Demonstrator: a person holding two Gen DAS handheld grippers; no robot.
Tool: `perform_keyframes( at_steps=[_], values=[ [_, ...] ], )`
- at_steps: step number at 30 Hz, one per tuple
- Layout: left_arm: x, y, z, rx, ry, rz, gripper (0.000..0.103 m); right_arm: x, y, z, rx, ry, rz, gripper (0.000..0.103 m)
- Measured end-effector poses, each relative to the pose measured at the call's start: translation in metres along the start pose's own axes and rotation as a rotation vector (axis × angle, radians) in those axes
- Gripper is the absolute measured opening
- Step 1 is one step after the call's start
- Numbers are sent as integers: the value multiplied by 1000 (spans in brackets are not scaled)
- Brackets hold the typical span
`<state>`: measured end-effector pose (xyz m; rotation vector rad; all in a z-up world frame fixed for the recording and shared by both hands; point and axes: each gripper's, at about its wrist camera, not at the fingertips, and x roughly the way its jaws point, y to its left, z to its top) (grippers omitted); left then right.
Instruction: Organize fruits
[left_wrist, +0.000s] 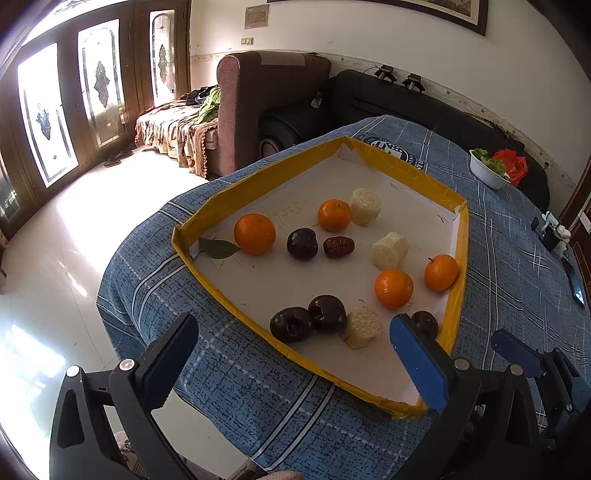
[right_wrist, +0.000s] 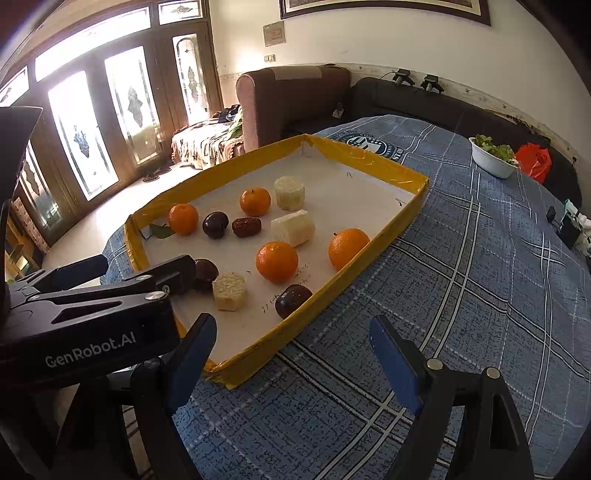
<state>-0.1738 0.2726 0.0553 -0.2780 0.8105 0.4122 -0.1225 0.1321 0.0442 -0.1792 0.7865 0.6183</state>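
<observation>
Yellow-rimmed tray (left_wrist: 458, 258) sits on the desk (right_wrist: 461, 295) under a blue plaid cloth; fruit lies mixed across its white floor, not grouped by kind

Left gripper (left_wrist: 291, 354) hangs over the tray's near corner, fingers spread wide, nothing between them. Right gripper (right_wrist: 291, 354) hovers over bare cloth outside the tray's near right rim, fingers likewise apart and empty

Key relation: nearest pieces lie at 12 o'clock from the left gripper, just beyond its tips: two dark plums (left_wrist: 291, 324) touching each other, a pale corn-cob chunk (left_wrist: 361, 326) beside them, and another dark plum (left_wrist: 424, 322) partly hidden behind the right-hand finger (left_wrist: 417, 358). From the right gripper that same plum (right_wrist: 293, 301) lies at about 12, tucked against the rim wall, so the left is nearer the cluster

Textures: oranges (left_wrist: 393, 288) round, glossy, pebbled skin, liable to roll; plums smooth and dark; the date (left_wrist: 338, 247) wrinkled, oblong, long axis running 9-to-3 in the left view; cob chunks stubby cylinders, grainy, standing on end (one tilted). A green leaf (left_wrist: 218, 248) lies flat by the far-left corner

Mixed spread fits either sorting under way or a layout awaiting it
</observation>
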Motion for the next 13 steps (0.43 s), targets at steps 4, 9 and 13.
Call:
perform_keyframes(
  at_steps=[4, 9, 13],
  values=[
    [-1, 1, 0, -5, -8, -9, 103, 2, 2, -1, -4, 3, 2, 89],
    [-20, 8, 4, -14, -115, 28, 103, 1, 4, -1, -9, 3, 9, 89],
    [-31, 7, 7, 2, -131, 28, 103, -4, -5, 1, 33, -4, 24, 89]
  ],
)
